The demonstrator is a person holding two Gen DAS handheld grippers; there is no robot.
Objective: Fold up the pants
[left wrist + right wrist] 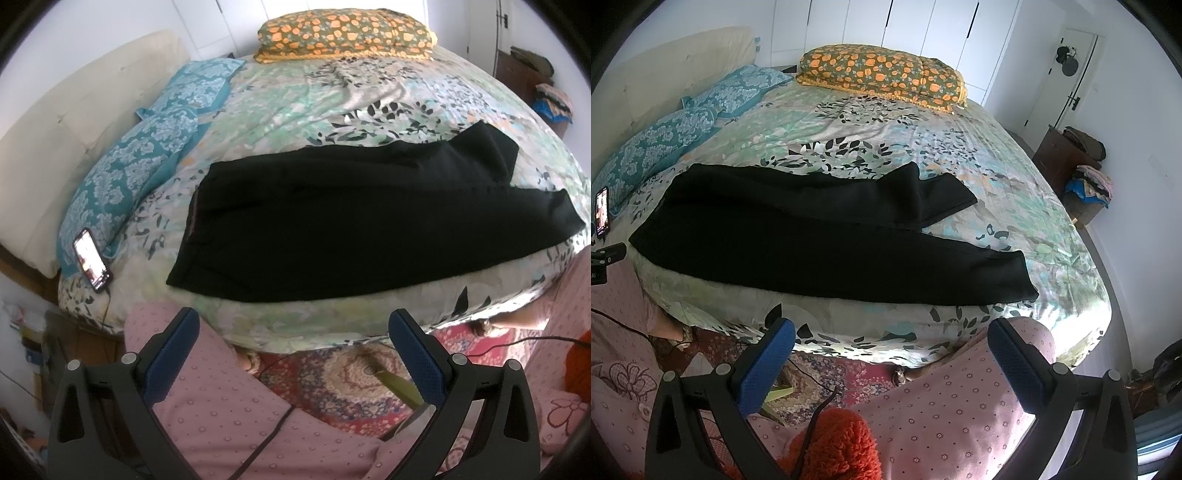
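Note:
Black pants (354, 221) lie spread flat near the front edge of the bed, waistband to the left, both legs reaching right. The far leg is bent back on itself at its end (923, 195); the near leg (960, 266) lies straight along the bed edge. My left gripper (293, 321) is open and empty, held off the bed below the pants' waist end. My right gripper (892, 330) is open and empty, held off the bed below the near leg. Neither touches the pants.
The bed has a floral sheet (314, 103), two blue pillows (122, 166) at left, and an orange-flowered folded quilt (343, 33) at the far side. A lit phone (91, 258) lies at the front left corner. A dresser with clothes (1071, 155) stands at right.

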